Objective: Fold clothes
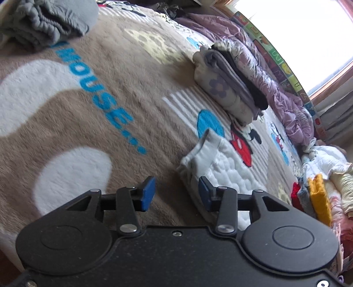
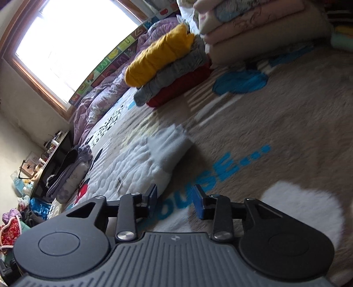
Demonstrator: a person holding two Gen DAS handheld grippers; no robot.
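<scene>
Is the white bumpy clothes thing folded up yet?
Folded, it seems: the white quilted garment lies as a compact bundle on the blanket, cuff doubled over. Neither tool holds it.

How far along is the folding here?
Done: a folded stack by the purple quilt and a yellow-grey-red stack. In hand: nothing; the left gripper and right gripper are both open over the blanket. The white quilted garment lies between them, partly folded, and a crumpled grey garment is left.
</scene>
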